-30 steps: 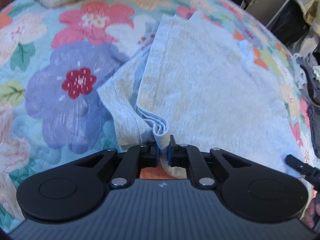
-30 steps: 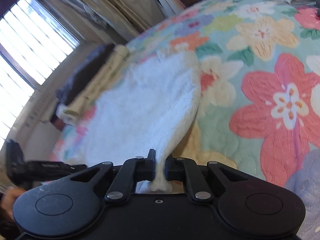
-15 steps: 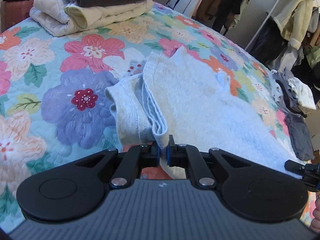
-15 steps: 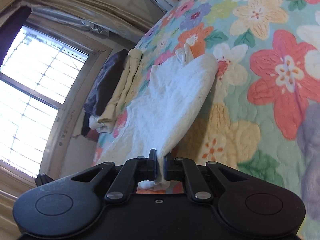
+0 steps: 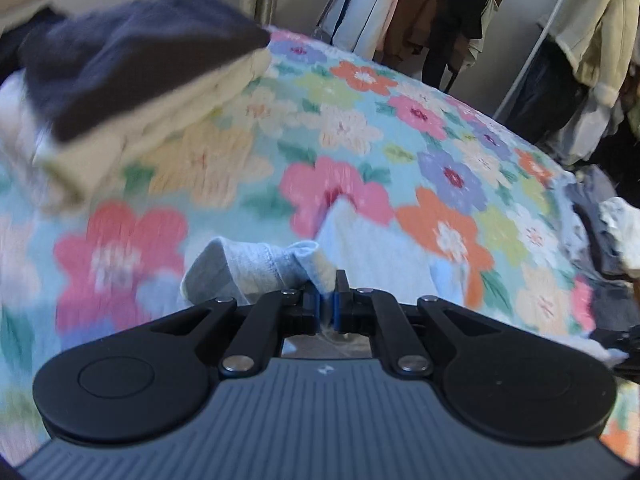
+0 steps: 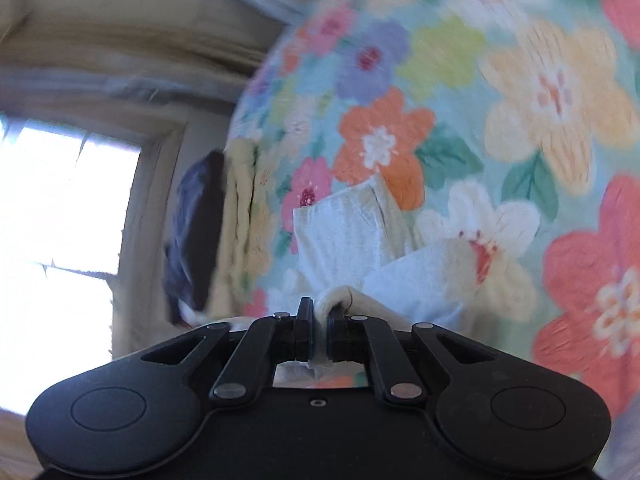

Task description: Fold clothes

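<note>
A pale grey garment [image 5: 376, 248] is pinched at one bunched corner between the closed jaws of the left tool [image 5: 328, 306], and the cloth runs forward from the fingers onto the flowered quilt [image 5: 448, 152] of the bed. A rolled sleeve or hem is seen just to the left of the jaws. In the right wrist view the same garment [image 6: 340, 232] is gripped by the right tool [image 6: 318, 330], a thick fold of cloth being clamped between its pads, with the rest draped ahead on the quilt [image 6: 540, 92]. A stack of folded clothes [image 5: 132, 92], dark on top and cream beneath, is set at the far left of the bed, well apart from the held garment. Loose clothes [image 5: 616, 236] are heaped at the bed's right edge. Hanging coats [image 5: 592, 28] are seen beyond. A bright window [image 6: 60, 240] is visible in the right wrist view.
</note>
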Available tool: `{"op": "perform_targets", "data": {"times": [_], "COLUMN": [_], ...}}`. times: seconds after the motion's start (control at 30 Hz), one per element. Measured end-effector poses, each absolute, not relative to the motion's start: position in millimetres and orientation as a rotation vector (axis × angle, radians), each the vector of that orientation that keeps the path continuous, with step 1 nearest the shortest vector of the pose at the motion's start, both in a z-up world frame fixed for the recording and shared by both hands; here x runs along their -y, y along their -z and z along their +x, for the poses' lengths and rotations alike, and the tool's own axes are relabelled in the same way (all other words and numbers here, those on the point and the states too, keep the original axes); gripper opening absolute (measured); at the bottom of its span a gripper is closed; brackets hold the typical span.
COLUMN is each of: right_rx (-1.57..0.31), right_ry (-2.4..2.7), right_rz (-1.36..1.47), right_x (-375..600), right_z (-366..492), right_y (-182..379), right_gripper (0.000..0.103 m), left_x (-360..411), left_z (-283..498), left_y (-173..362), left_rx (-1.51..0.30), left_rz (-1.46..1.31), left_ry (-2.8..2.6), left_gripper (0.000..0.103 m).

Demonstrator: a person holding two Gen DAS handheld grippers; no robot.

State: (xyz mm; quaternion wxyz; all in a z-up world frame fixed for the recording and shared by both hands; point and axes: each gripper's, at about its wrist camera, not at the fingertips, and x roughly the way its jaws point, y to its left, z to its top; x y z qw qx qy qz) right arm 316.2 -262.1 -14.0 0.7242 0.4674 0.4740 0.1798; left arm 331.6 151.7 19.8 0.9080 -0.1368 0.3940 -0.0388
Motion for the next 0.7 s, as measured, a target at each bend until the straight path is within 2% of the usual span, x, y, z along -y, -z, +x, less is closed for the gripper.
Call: {"op": "perform_targets", "data": {"times": [0.13, 0.27, 0.37, 0.4, 0.53, 0.63, 0.7], "right_rx": [-1.095, -1.145, -1.185, -1.183, -1.099, -1.011, -0.976], "right_ry": [-0.325, -0.277, -0.222, -0.212, -0.197, -0.219, -0.248], "right_rz": [1.036, 0.976, 1.025, 1.037, 1.108, 1.120, 1.090], "right_x": [272.5, 275.1, 282.2, 284.7, 301.5, 314.2, 319.4], "right_z": [352.6, 379.5, 390.8, 394.3, 401.1, 399.9, 395.6], "right_y": [13.4, 26.8, 51.9, 58.8, 71.1, 69.5, 67.2], "right_gripper": [0.009, 0.010, 0.015, 0.020, 0.052, 0.058, 0.058], "left_x": [-132.7, -105.1, -91.7, -91.8, -99.8, -96.2, -99.5], "left_z": [379.9, 425.5, 451.6, 457.0, 478.0, 487.0, 490.1], "left_y": [-22.1, -2.6, 19.2, 25.4, 38.7, 42.5, 45.6], "left_rx": [-0.822, -0.881, -0.922, -0.924, -0.924, -0.905, -0.893], "left_rz": [-0.243, -0.145, -0.121, -0.140, -0.268, -0.259, -0.298], "left_ry": [0.086, 0.074, 0.075, 0.072, 0.076, 0.074, 0.074], "left_gripper": [0.005, 0.005, 0.005, 0.005, 0.005, 0.005, 0.006]}}
